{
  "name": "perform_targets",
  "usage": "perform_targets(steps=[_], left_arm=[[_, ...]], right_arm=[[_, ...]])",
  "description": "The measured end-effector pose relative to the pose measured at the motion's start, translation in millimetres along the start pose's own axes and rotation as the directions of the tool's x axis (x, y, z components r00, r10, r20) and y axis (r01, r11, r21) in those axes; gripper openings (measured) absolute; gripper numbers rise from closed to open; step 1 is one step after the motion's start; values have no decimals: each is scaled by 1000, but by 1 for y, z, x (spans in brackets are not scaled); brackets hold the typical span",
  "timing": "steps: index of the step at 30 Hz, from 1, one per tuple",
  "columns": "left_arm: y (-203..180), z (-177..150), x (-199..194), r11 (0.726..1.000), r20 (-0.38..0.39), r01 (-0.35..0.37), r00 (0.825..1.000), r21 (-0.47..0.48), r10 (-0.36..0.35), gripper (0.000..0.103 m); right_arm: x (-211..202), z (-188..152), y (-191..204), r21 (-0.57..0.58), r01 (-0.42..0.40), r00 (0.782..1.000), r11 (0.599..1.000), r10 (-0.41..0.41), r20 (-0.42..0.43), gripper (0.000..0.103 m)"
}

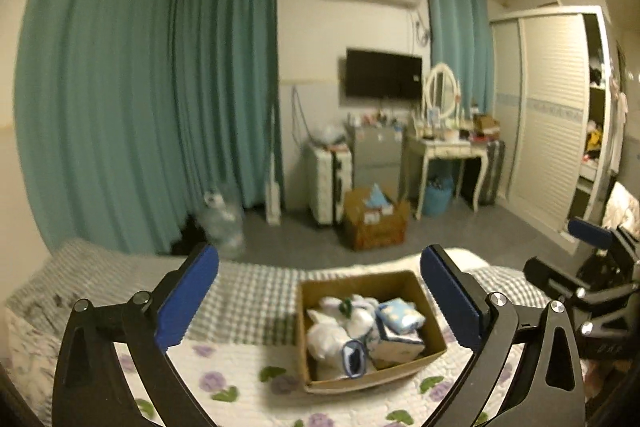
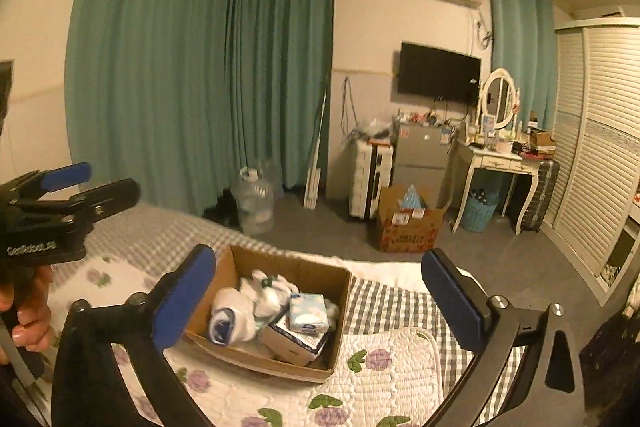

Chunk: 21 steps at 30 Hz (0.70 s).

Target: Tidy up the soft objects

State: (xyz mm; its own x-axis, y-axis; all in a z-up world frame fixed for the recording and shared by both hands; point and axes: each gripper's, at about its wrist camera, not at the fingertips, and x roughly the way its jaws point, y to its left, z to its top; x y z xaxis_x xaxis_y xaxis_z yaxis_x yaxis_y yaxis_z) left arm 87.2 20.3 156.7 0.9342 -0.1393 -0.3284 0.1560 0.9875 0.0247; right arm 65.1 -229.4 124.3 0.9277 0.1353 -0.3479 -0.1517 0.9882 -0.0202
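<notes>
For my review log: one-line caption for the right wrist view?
Right gripper open above cardboard box of soft items on the bed.

Your work surface: one bed, covered in a grey-and-white checked sheet. Over its near half you have a white quilted mat printed with purple flowers and green leaves. One open cardboard box stands directly on the bedding at your 12 o'clock in the left wrist view, straddling mat and sheet.
</notes>
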Motion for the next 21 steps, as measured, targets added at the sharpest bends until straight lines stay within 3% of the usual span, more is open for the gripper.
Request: perform_targets(steps=[4,11,15,21], left_arm=[[4,-2,-42,1000,66,1,998,6,-2,103],[12,-23,-78,999,92,-11,996,-42,15,103],[19,-44,-85,998,106,-16,994,-65,22,103],[16,-85,-75,997,114,-69,991,-26,71,103]], right_arm=[[-39,7,4,26,-16,999,1000,15,31,103],[-99,0,18,8,5,994,1000,-6,106,103],[-114,-17,23,12,24,993,1000,-25,113,103],[-112,-54,30,10,65,993,998,-65,96,103]])
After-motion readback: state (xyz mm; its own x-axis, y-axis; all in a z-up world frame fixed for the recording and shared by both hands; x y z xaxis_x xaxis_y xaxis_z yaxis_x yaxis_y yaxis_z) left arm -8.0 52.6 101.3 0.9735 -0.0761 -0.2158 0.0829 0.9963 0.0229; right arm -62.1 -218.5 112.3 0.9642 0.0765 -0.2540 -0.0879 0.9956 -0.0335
